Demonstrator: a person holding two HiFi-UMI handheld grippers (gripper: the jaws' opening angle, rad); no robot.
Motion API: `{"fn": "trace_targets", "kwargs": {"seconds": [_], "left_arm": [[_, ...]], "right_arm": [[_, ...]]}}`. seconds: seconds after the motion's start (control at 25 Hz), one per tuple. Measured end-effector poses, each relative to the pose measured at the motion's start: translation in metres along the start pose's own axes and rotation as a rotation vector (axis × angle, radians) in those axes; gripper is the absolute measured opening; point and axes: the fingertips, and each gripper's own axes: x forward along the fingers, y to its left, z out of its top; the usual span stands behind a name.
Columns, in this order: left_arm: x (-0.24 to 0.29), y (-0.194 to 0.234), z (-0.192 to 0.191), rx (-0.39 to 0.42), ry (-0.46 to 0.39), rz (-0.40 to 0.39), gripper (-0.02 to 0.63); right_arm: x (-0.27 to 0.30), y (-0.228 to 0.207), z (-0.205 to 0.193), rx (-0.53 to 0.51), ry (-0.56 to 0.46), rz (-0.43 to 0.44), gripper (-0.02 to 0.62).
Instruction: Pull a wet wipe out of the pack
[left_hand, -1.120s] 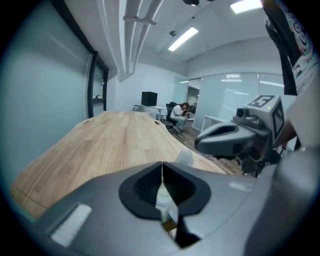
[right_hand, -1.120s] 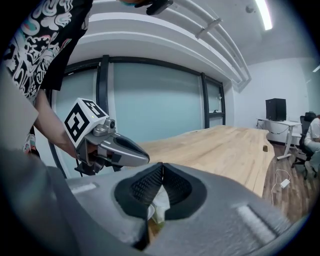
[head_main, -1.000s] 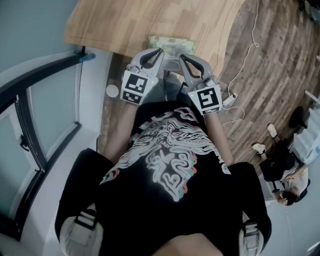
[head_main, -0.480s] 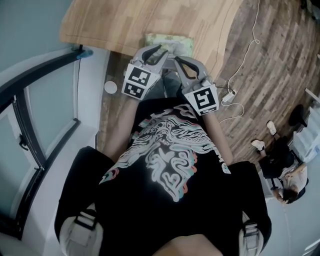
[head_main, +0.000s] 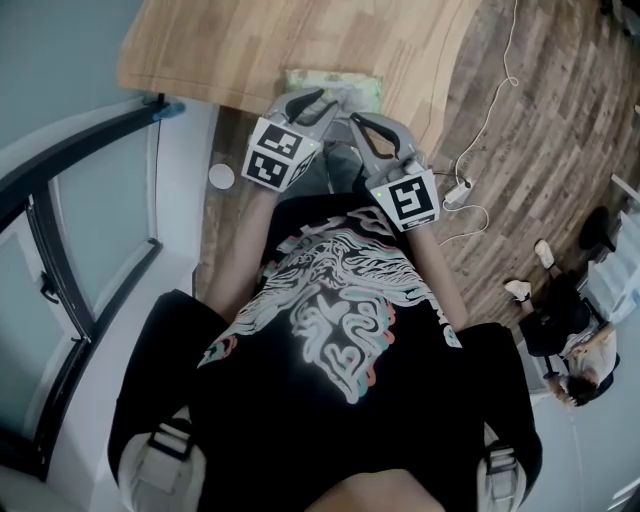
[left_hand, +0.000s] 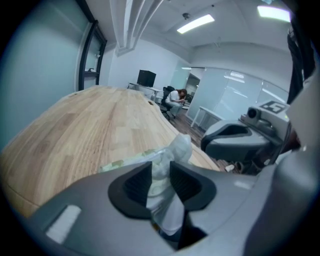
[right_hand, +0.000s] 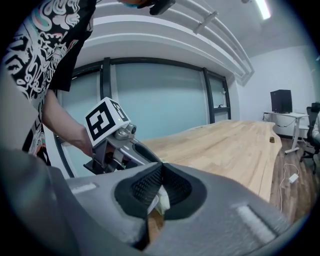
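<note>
Left gripper view: left gripper (left_hand: 161, 176) with jaws apart, just been opening; white wet wipe (left_hand: 178, 146) standing loose between the ribbed pads (left_hand: 137, 184), crumpled top poking up past them.
Right gripper view: right gripper (right_hand: 159, 192) with jaws closed on a thin pale fold, seemingly the edge of the pack; pads (right_hand: 142, 187) meeting above it.
Pack: pale green pack (left_hand: 116, 164) flat on the wooden table (left_hand: 85, 125), near the curved front edge, wipe rising from its middle.
Head view: both grippers side by side over the near end of the pack, hiding most of it; only the far strip showing.
In the way: left gripper's body and marker cube (right_hand: 106, 120) filling the space left of the right jaws, blocking the pack from that side.
Nearby: bare tabletop beyond the pack.
Floor: wood planks, white cable (head_main: 492, 105) trailing to a power strip (head_main: 458, 195), small round white object (head_main: 221, 177) beside the table.
Room: glass wall (right_hand: 155, 95), dark monitor (left_hand: 146, 78), seated person (left_hand: 176, 98) at a far desk.
</note>
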Motion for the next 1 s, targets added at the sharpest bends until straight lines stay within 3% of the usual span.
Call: {"fn": "trace_targets", "kwargs": {"seconds": [0.36, 0.52, 0.84, 1.0], "left_arm": [[0.003, -0.004, -0.001, -0.006, 0.054, -0.091, 0.076], [0.006, -0.006, -0.001, -0.003, 0.074, -0.138, 0.009], [0.004, -0.006, -0.004, 0.015, 0.101, -0.215, 0.0], [0.002, -0.005, -0.003, 0.032, 0.111, -0.265, -0.002]], "right_arm": [[-0.002, -0.005, 0.001, 0.012, -0.012, -0.004, 0.0], [-0.002, -0.009, -0.002, 0.024, -0.002, -0.014, 0.0], [0.009, -0.005, 0.004, 0.05, 0.002, -0.021, 0.0], [0.018, 0.0, 0.003, 0.025, 0.065, -0.056, 0.0]]}}
